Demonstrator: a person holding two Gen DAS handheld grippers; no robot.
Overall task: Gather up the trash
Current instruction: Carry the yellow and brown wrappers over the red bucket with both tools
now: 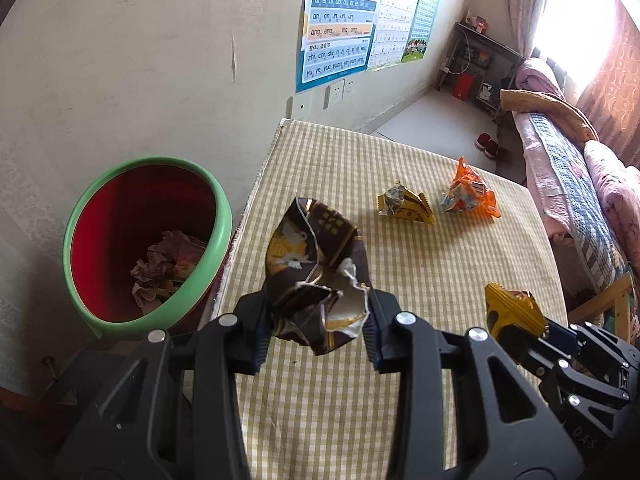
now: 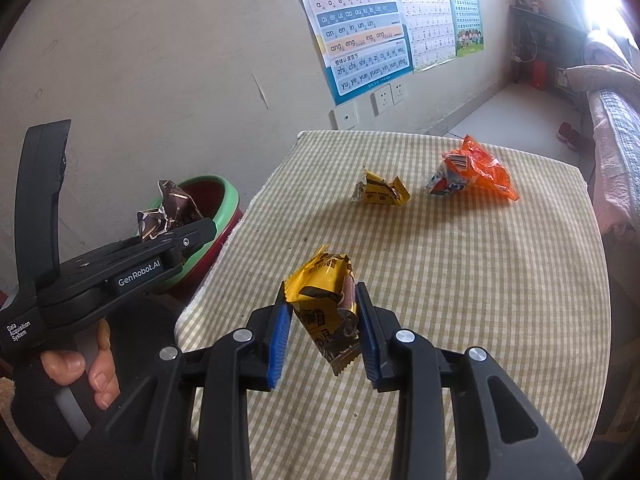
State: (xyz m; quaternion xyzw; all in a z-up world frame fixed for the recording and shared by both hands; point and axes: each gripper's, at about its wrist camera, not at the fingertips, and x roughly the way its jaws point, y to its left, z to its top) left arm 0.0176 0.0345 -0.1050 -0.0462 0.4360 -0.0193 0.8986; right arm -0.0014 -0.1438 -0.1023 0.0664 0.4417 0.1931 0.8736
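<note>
A crumpled dark wrapper (image 1: 316,276) is being pinched between the fingers of the left claw (image 1: 318,330), which is being held above the counter (image 1: 400,400) near its left edge, just beside the green-rimmed bin (image 1: 218,216). A yellow wrapper (image 2: 326,304) is being pinched in the right claw (image 2: 322,336), raised over the checked cloth. Two more pieces are lying farther back on the counter — a small yellow wrapper (image 2: 380,192) and an orange wrapper (image 2: 472,174), near each other but apart.

The bin is already holding crumpled paper (image 1: 164,268), and its mouth is being seen off to the left of the dark wrapper, not under it. If the grip is released here, the wrapper is likely to be dropped on the counter edge or the floor. The foil is light and springy — it could be caught on a pad or drift past the rim.
</note>
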